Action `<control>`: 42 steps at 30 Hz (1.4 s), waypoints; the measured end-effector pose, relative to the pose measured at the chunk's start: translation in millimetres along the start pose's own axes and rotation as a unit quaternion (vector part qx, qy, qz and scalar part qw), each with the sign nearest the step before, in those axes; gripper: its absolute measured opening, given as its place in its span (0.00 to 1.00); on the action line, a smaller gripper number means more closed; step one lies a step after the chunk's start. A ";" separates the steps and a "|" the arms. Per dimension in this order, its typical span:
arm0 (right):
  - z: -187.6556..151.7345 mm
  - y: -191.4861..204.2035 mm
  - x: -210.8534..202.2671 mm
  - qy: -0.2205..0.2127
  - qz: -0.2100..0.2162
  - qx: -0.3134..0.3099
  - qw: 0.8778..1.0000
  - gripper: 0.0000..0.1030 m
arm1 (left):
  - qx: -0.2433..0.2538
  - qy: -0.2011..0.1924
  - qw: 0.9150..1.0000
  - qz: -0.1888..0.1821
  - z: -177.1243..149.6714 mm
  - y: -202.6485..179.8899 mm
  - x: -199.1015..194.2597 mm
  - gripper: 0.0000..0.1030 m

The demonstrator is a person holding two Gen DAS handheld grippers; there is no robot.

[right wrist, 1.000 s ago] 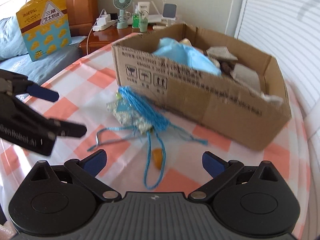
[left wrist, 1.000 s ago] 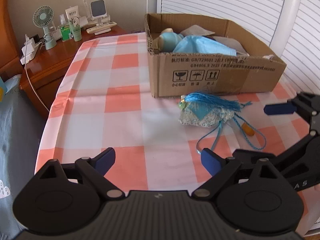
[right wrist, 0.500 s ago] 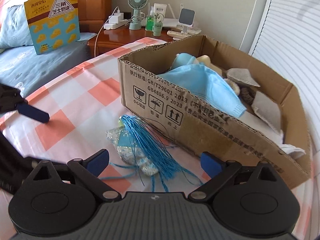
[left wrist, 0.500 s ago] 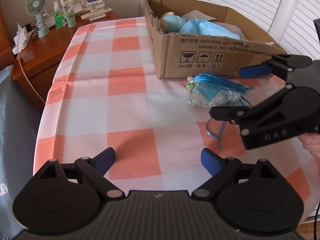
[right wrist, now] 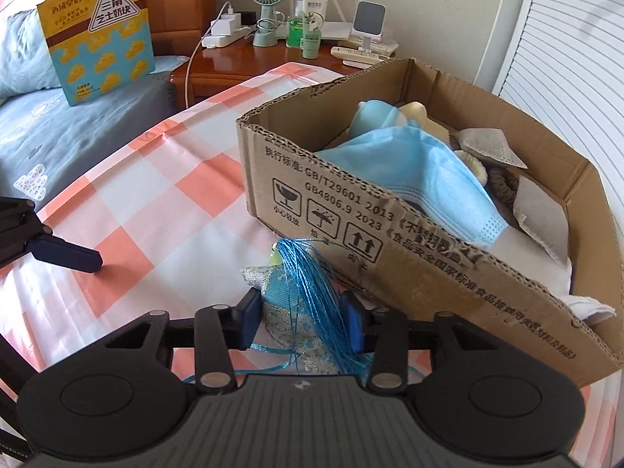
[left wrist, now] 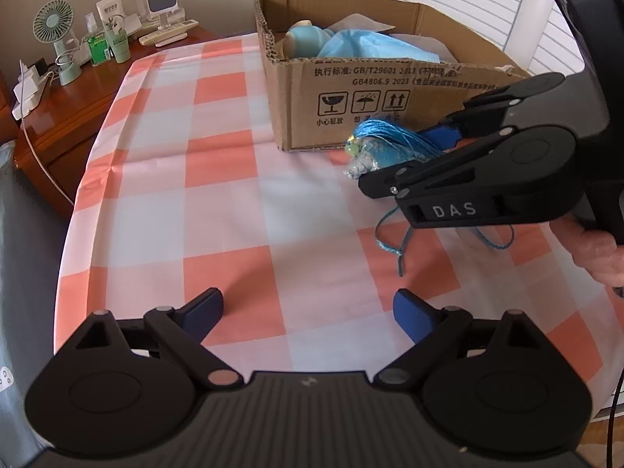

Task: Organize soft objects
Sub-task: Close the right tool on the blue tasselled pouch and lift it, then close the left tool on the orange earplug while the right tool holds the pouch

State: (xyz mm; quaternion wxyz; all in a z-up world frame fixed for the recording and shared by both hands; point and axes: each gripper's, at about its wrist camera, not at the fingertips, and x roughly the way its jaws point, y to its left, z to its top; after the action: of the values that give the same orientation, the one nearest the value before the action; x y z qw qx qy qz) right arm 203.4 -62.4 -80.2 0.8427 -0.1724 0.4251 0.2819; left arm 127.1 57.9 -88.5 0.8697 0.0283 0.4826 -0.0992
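Pinching the tasselled sachet [right wrist: 290,304] at the foot of the cardboard box [right wrist: 390,241], near the desk's far right edge.

The right tongs [right wrist: 301,318] have their 2 blue pads pressed into the sachet's flanks, seemingly squeezing it, though a firm grip is not certain; the left tongs [left wrist: 308,314] hang spread and empty over the desk [left wrist: 218,210] near its front edge. The sachet is a small brocade pouch, shiny and lumpy, topped with a slippery blue thread tassel and a pale green bead; thin cords trail loose over the checked cloth. Likely risks: the pads catch mostly tassel and the pouch slides out, or the trailing cords snag the box's ragged corrugated rim on the lift. Inside the box lie a pleated blue mask [right wrist: 425,179], a plush toy and grey felt pieces.
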 end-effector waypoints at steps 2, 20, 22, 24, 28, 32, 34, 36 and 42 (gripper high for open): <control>-0.1 -1.6 -4.0 -0.002 -0.003 0.005 1.000 0.39 | -0.001 0.000 1.000 0.000 -1.0 0.1 -0.9 0.91; -16.6 -24.9 -79.1 -0.054 -0.016 0.056 0.997 0.35 | 0.019 -0.020 1.000 -0.003 0.9 -12.7 -16.5 0.91; -18.4 -27.2 -87.8 -0.060 -0.025 0.060 0.996 0.35 | 0.024 -0.024 0.999 -0.008 1.9 -16.3 -17.1 0.91; -21.4 -30.8 -92.8 -0.061 -0.032 0.066 0.995 0.35 | 0.030 -0.025 0.999 -0.013 3.4 -21.2 -16.2 0.91; -35.8 -42.4 -97.9 -0.054 -0.046 0.086 0.994 0.35 | 0.048 -0.036 0.998 -0.020 7.9 -34.0 -14.5 0.91; -55.5 -55.5 -97.9 -0.038 -0.057 0.112 0.991 0.36 | 0.077 -0.049 0.995 -0.029 11.5 -50.7 -11.7 0.91; -65.5 -59.8 -95.4 -0.028 -0.061 0.120 0.991 0.36 | 0.090 -0.056 0.994 -0.032 13.4 -58.9 -8.9 0.90; -75.6 -63.5 -91.5 -0.019 -0.064 0.130 0.989 0.36 | 0.102 -0.064 0.992 -0.036 15.0 -67.6 -5.8 0.87; -98.5 -69.9 -84.1 -0.011 -0.059 0.156 0.986 0.36 | 0.134 -0.076 0.986 -0.061 18.5 -88.7 8.2 0.68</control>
State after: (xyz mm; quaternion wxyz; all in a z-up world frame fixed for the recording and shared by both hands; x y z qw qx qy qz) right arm 145.6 -196.8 -65.3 0.8791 -0.0601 0.4435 0.1642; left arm 129.0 -32.8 -81.5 0.8846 0.1073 0.3980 -0.2179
